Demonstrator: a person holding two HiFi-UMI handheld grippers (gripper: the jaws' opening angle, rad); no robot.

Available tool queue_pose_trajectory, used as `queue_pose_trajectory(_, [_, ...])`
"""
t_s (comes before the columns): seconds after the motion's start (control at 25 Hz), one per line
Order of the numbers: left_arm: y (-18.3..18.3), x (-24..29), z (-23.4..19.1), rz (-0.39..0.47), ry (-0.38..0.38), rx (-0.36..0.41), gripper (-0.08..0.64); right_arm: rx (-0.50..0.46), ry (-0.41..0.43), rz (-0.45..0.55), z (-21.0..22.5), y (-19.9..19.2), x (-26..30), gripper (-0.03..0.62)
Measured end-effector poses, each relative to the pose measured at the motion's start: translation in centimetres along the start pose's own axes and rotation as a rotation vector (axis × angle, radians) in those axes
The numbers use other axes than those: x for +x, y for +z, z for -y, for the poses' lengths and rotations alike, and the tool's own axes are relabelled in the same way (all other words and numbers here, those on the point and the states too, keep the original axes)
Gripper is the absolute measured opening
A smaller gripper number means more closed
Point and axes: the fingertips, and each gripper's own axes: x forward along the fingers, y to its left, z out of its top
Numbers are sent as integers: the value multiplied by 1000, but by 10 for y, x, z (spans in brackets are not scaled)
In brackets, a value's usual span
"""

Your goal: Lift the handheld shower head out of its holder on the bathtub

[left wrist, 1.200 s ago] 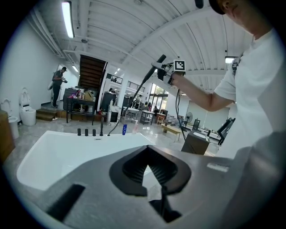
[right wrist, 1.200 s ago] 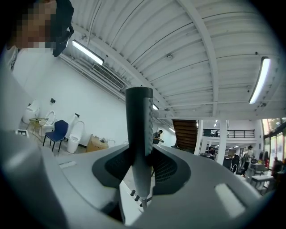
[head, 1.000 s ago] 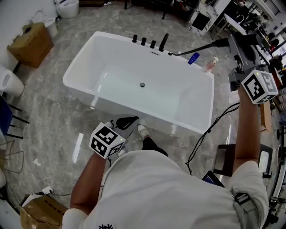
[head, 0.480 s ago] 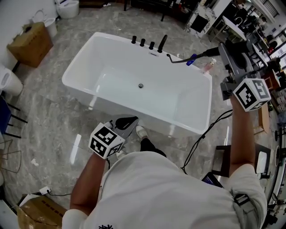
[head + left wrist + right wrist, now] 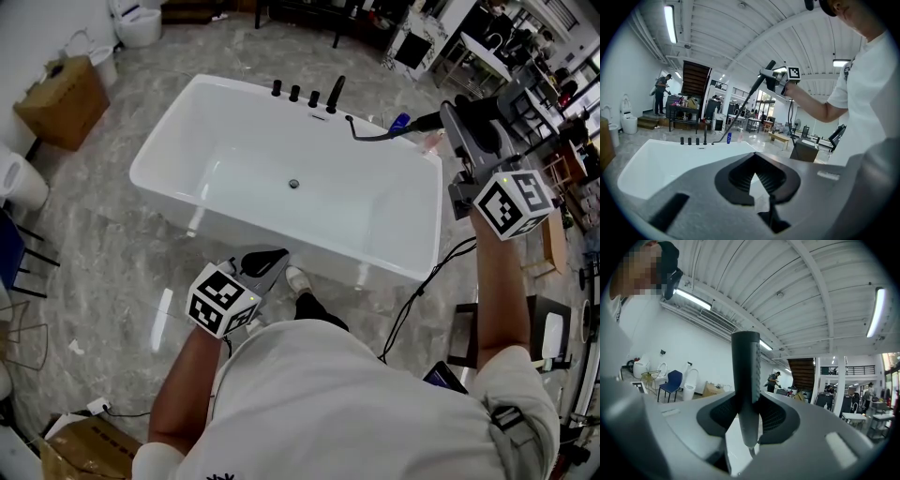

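Observation:
The white bathtub (image 5: 187, 192) fills the middle of the head view, with a row of black fittings (image 5: 305, 94) on its far rim. My right gripper (image 5: 459, 122) is beyond the tub's right end, shut on the dark shower head handle (image 5: 427, 119), which is held in the air, clear of the rim. Its hose (image 5: 370, 134) sags back to the rim. In the right gripper view the handle (image 5: 746, 376) stands upright between the pads of that gripper (image 5: 747, 413). My left gripper (image 5: 272, 258) hangs at the tub's near side, shut and empty (image 5: 757, 173).
A blue bottle (image 5: 400, 122) and a pink one (image 5: 433, 141) stand at the tub's far right corner. A cardboard box (image 5: 61, 98) and toilets are at left, a black stool (image 5: 469, 333) and a cable (image 5: 422, 300) at right. My shoe (image 5: 300, 278) is near the tub.
My right gripper has come down and to the left with the shower head, nearer the tub's right end, and the hose sags more. The left gripper has stayed put.

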Motion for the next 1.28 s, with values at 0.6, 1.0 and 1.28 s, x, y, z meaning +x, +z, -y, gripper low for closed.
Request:
queue_pose_trajectory(0.6, [-1, 0, 2, -7, 3, 2, 6, 24, -5, -14, 2, -15, -7, 144])
queue_pose_trajectory(1.0, [-1, 2, -3, -16, 2, -3, 6, 31, -5, -25, 5, -22, -3, 143])
queue_pose_trajectory(1.28, [2, 6, -7, -17, -2, -4, 6, 30, -10, -26, 9, -23, -1, 143])
